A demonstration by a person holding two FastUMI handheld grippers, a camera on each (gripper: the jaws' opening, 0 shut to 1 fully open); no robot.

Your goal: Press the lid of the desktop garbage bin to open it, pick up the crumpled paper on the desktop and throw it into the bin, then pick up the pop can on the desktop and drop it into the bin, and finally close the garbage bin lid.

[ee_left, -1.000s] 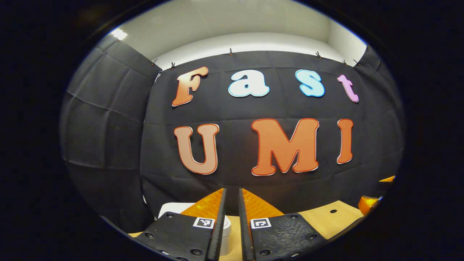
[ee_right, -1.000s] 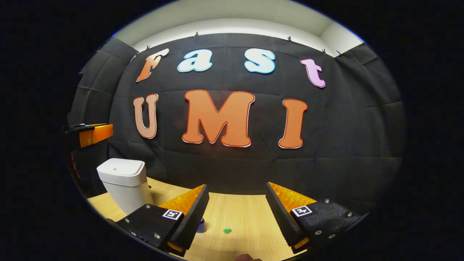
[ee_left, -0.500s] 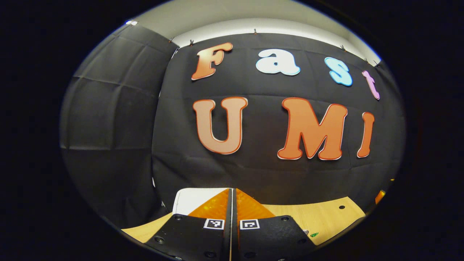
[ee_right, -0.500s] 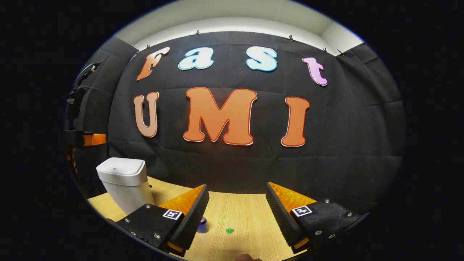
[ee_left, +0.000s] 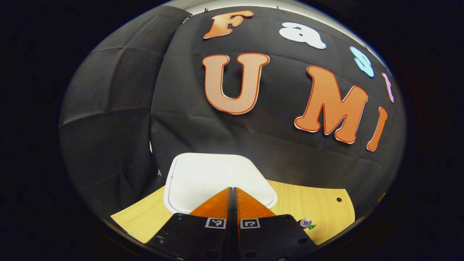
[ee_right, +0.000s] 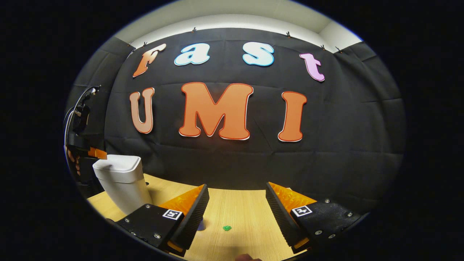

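The white desktop bin (ee_left: 203,177) stands just below my left gripper (ee_left: 232,189), which is shut with nothing in it and points down over the near part of the closed lid. In the right gripper view the bin (ee_right: 123,183) stands at the far left with its lid down, and the left gripper (ee_right: 97,153) hovers at the lid's left edge; whether it touches I cannot tell. My right gripper (ee_right: 237,186) hangs open over the wooden table (ee_right: 246,206). The pop can (ee_left: 305,222) shows its top to the right of the bin, and in the right gripper view the pop can (ee_right: 200,227) is mostly hidden.
A small green mark (ee_right: 227,228) lies on the table between the right fingers, and the green mark (ee_left: 312,226) sits beside the can. The table has a small hole (ee_left: 339,199) near its far right edge. Black cloth closes the back and left side.
My left gripper closed fully, tilted down and moved over the bin, whose lid now looms large below it. The right gripper stayed almost still and open.
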